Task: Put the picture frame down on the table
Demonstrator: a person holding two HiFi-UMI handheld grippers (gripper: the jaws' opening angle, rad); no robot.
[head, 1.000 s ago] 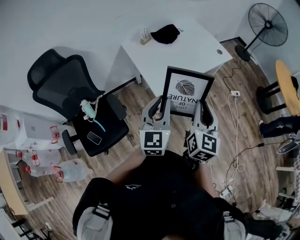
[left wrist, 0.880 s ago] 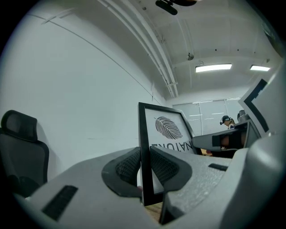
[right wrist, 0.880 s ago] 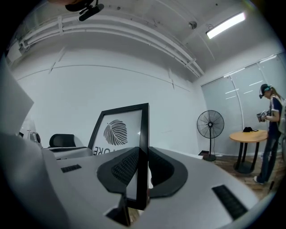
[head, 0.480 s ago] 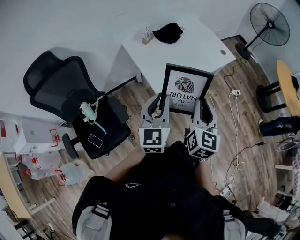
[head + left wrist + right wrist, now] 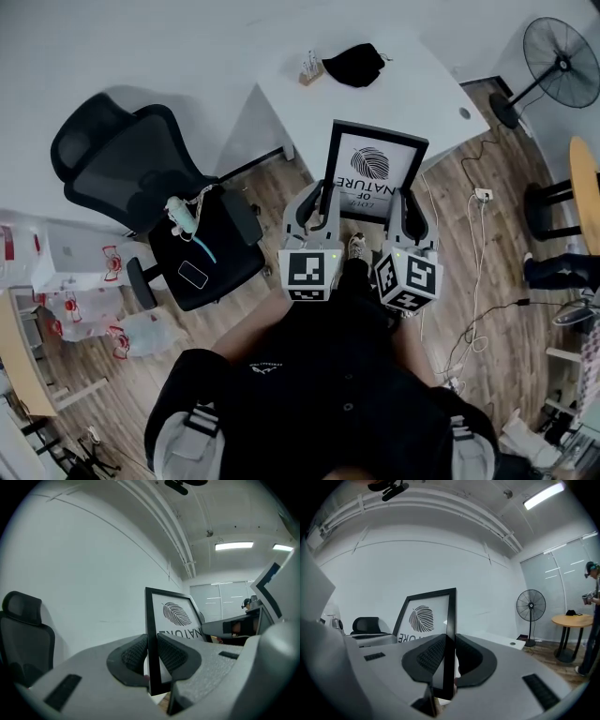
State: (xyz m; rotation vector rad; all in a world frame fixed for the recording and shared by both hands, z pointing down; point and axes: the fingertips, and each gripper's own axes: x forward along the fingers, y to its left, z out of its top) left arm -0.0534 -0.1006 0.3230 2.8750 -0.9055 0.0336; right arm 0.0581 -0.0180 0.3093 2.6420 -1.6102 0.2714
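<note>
The picture frame (image 5: 373, 171) is black-edged, with a leaf print and the word NATURE on white. It hangs upright in the air just before the near edge of the white table (image 5: 403, 98). My left gripper (image 5: 322, 195) is shut on the frame's left edge, which stands between the ribbed pads (image 5: 133, 654) in the left gripper view. My right gripper (image 5: 410, 202) is shut on the right edge; in the right gripper view the dark pads (image 5: 431, 654) press both sides of the frame (image 5: 423, 617).
A black cloth (image 5: 356, 64) and a small holder (image 5: 310, 70) lie at the table's far end. A black office chair (image 5: 155, 192) with a phone on its seat stands to the left. A fan (image 5: 562, 54), a round wooden table (image 5: 586, 178) and floor cables (image 5: 473, 272) are to the right.
Both grippers have carried the frame forward, closer to the white table, and a little lower. The grip on both edges is unchanged.
</note>
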